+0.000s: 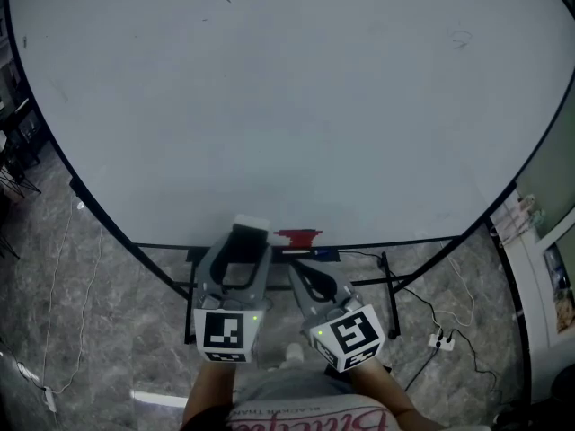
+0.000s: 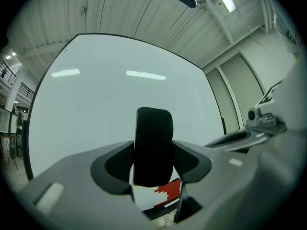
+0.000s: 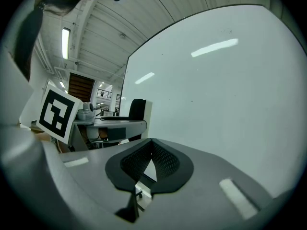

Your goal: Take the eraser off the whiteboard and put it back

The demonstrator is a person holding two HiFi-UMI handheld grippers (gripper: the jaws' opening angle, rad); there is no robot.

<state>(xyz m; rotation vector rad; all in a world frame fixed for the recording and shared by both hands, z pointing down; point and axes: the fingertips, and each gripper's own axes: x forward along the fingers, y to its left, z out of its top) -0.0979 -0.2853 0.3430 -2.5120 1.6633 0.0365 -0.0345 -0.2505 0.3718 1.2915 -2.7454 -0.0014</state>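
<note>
Clamping the eraser (image 2: 153, 147) near the bottom edge of the whiteboard (image 1: 287, 106), the left gripper (image 2: 152, 161) stands beside the right gripper (image 3: 151, 150), whose jaws are together and empty.

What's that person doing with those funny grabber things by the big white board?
A person stands facing the whiteboard with a gripper in each hand. The left gripper is shut on the eraser, black felt side showing, low down near the board's bottom edge. The right gripper is shut and empty beside it. A red thing sits on the ledge under the board. I can't tell if the eraser touches the board.
</note>
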